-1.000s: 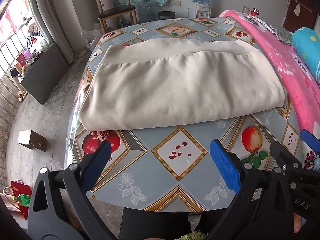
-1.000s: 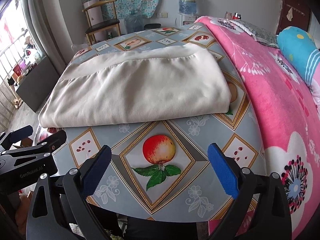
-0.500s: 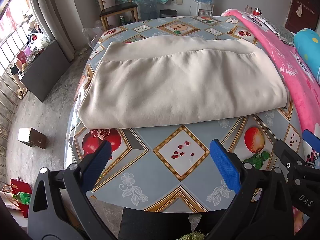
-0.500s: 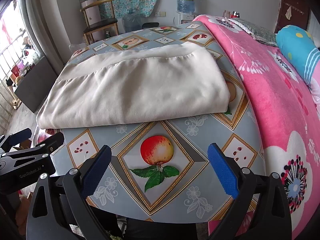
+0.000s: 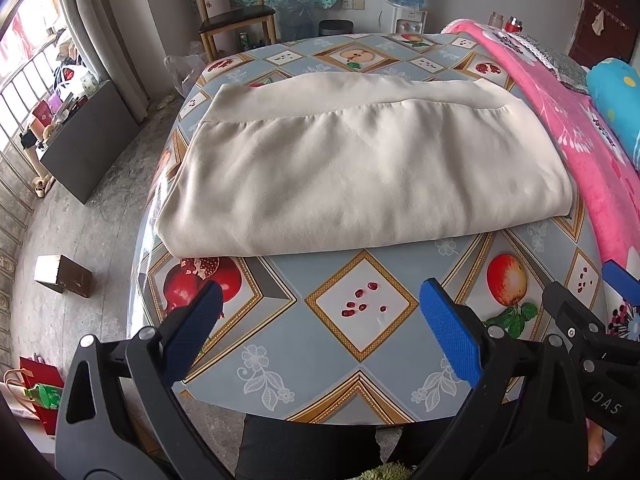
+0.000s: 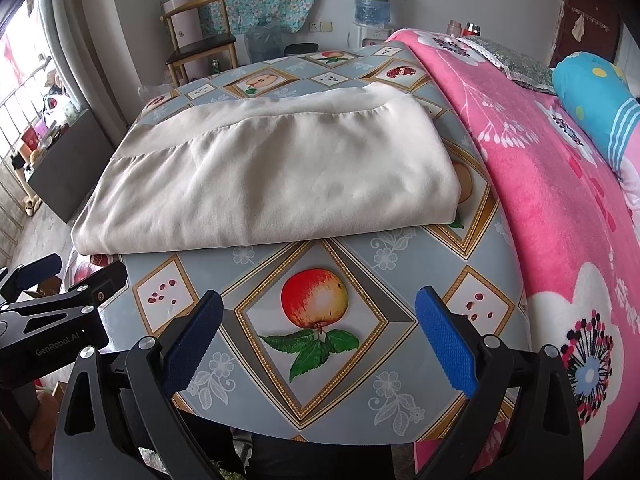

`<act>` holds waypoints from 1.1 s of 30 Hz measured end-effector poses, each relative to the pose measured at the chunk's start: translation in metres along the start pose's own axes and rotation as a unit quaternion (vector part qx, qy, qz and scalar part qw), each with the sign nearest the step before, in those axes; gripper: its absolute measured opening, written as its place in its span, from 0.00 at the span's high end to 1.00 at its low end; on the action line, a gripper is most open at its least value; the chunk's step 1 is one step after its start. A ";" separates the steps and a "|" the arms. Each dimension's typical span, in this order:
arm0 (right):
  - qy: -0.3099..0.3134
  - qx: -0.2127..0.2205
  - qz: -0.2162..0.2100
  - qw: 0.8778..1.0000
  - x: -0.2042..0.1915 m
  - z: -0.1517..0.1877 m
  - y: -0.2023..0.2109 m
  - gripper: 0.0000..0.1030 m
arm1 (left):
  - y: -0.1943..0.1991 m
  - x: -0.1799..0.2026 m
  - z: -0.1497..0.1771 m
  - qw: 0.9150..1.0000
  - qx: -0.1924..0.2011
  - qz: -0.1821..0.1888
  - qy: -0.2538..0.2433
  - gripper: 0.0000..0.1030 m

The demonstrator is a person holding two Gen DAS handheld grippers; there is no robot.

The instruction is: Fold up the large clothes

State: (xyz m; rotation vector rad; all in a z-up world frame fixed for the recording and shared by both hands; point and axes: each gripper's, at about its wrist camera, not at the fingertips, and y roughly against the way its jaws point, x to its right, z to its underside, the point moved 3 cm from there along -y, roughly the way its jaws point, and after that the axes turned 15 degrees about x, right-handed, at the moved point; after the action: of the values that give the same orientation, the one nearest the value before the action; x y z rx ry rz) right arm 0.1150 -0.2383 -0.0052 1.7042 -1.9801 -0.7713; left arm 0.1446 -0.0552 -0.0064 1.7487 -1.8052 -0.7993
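Note:
A cream garment [image 5: 360, 168] [image 6: 276, 176] lies folded into a broad rectangle on the table [image 5: 360, 352] [image 6: 400, 384], which has a fruit-print cloth. Its near fold runs across the table's middle. My left gripper [image 5: 320, 328] is open above the table's near edge, short of the garment and holding nothing. My right gripper [image 6: 316, 328] is open too, over the printed apple, also apart from the garment. Each gripper shows at the edge of the other's view.
A pink flowered blanket [image 6: 560, 200] on a bed borders the table's right side, with a blue pillow [image 6: 592, 92] on it. A wooden chair [image 5: 232, 20] and a water dispenser [image 6: 374, 4] stand behind. A dark cabinet [image 5: 84, 140] and a small box [image 5: 60, 276] are at the left.
Both views have shifted slightly, so the garment sits a little lower in frame. Both grippers stay open. The garment has not moved on the table.

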 end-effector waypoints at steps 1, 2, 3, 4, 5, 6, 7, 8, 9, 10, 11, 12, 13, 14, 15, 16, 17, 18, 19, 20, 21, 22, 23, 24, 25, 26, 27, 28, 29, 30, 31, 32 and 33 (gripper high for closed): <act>0.000 0.000 0.000 1.000 0.000 0.000 0.000 0.08 | 0.000 0.000 0.000 1.000 0.000 0.000 0.000 0.08; 0.001 0.000 0.000 1.000 0.000 0.000 0.000 0.08 | 0.000 0.000 0.000 1.000 0.000 0.000 0.000 0.08; 0.001 0.000 0.001 1.000 0.000 0.000 0.000 0.08 | 0.000 0.000 0.000 1.000 0.001 -0.001 0.000 0.08; 0.000 0.000 0.001 1.000 0.000 0.000 0.000 0.08 | 0.001 0.001 0.000 1.000 0.001 -0.001 0.000 0.08; 0.000 0.000 0.001 1.000 0.000 0.000 0.000 0.08 | 0.001 0.001 0.000 1.000 0.001 -0.001 0.001 0.08; 0.000 0.000 0.001 1.000 0.000 0.000 0.000 0.08 | 0.002 0.001 0.000 1.000 0.002 -0.001 0.001 0.08; 0.000 0.000 0.001 1.000 -0.001 0.000 0.000 0.08 | 0.002 0.002 0.000 1.000 0.002 -0.002 0.001 0.08; 0.001 0.000 0.002 1.000 0.000 0.000 0.000 0.08 | 0.002 0.002 0.000 1.000 0.002 -0.002 0.002 0.08; 0.000 0.000 0.001 1.000 0.000 0.000 0.000 0.08 | 0.002 0.002 0.000 1.000 0.002 -0.002 0.001 0.08; 0.001 0.000 0.001 1.000 -0.001 0.000 0.001 0.08 | 0.002 0.001 0.000 1.000 0.002 -0.001 0.001 0.08; 0.001 0.000 0.001 1.000 -0.001 0.000 0.000 0.08 | 0.002 0.001 0.000 1.000 0.002 -0.001 0.001 0.08; 0.001 0.000 0.001 1.000 -0.001 0.000 0.000 0.08 | 0.002 0.001 0.000 1.000 0.002 -0.001 0.001 0.08; 0.001 0.000 0.001 1.000 -0.001 0.000 0.001 0.08 | 0.002 0.001 0.000 1.000 0.002 -0.001 0.001 0.08; 0.001 0.000 0.001 1.000 -0.001 0.000 0.001 0.08 | 0.002 0.000 0.000 1.000 0.002 -0.001 0.001 0.08; 0.002 0.000 0.001 1.000 -0.001 0.001 0.001 0.08 | 0.002 0.001 0.000 1.000 0.002 -0.001 0.001 0.08; 0.004 0.000 0.001 1.000 0.000 0.001 0.001 0.08 | 0.002 0.001 0.000 1.000 0.002 -0.001 0.001 0.08; 0.005 0.000 0.001 1.000 0.000 0.000 0.001 0.08 | 0.003 -0.001 -0.001 1.000 0.002 -0.001 0.002 0.08; 0.006 0.000 0.001 1.000 0.000 0.000 0.001 0.08 | 0.003 0.000 -0.001 1.000 0.002 -0.001 0.002 0.08; 0.008 0.001 0.001 1.000 0.000 -0.001 0.002 0.08 | 0.003 -0.001 -0.001 1.000 0.003 -0.001 0.002 0.08; 0.009 0.002 0.002 1.000 0.000 -0.001 0.002 0.08 | 0.004 -0.001 -0.002 1.000 0.003 -0.002 0.003 0.08; 0.010 0.002 0.002 1.000 0.000 -0.002 0.002 0.08 | 0.004 -0.002 -0.002 1.000 0.003 -0.002 0.004 0.08; 0.011 0.003 0.002 1.000 -0.001 -0.003 0.002 0.08 | 0.004 -0.003 -0.003 1.000 0.004 -0.002 0.004 0.08; 0.011 0.003 0.002 1.000 0.000 -0.003 0.002 0.08 | 0.004 -0.003 -0.003 1.000 0.004 -0.002 0.004 0.08; 0.012 0.002 0.002 1.000 -0.001 -0.003 0.001 0.08 | 0.004 -0.003 -0.003 1.000 0.004 -0.002 0.005 0.08; 0.012 0.002 0.002 1.000 -0.001 -0.003 0.001 0.08 | 0.004 -0.004 -0.003 1.000 0.004 -0.002 0.005 0.08; 0.012 0.002 0.002 1.000 0.000 -0.003 0.002 0.08 | 0.004 -0.004 -0.003 1.000 0.004 -0.002 0.005 0.08; 0.012 0.002 0.002 1.000 -0.001 -0.003 0.002 0.08 | 0.004 -0.004 -0.003 1.000 0.004 -0.002 0.005 0.08; 0.012 0.002 0.002 1.000 -0.002 -0.004 0.001 0.08 | 0.004 -0.004 -0.003 1.000 0.004 -0.002 0.005 0.08; 0.013 0.002 0.002 1.000 -0.002 -0.004 0.001 0.08 | 0.004 -0.004 -0.003 1.000 0.005 -0.003 0.005 0.08; 0.014 0.002 0.001 1.000 -0.002 -0.004 0.001 0.08 | 0.005 -0.005 -0.004 1.000 0.005 -0.003 0.006 0.08; 0.015 0.002 0.001 1.000 -0.003 -0.004 0.001 0.08 | 0.005 -0.006 -0.004 1.000 0.005 -0.004 0.006 0.08; 0.016 0.001 0.001 1.000 -0.003 -0.005 0.001 0.08 | 0.005 -0.006 -0.005 1.000 0.005 -0.004 0.007 0.08; 0.016 0.002 0.001 1.000 -0.003 -0.005 0.001 0.08 | 0.004 -0.007 -0.005 1.000 0.005 -0.004 0.007 0.08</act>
State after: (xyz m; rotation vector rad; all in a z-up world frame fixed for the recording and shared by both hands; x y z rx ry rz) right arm 0.1183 -0.2358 -0.0010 1.7062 -1.9615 -0.7353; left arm 0.1453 -0.0488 0.0005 1.7654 -1.7972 -0.7793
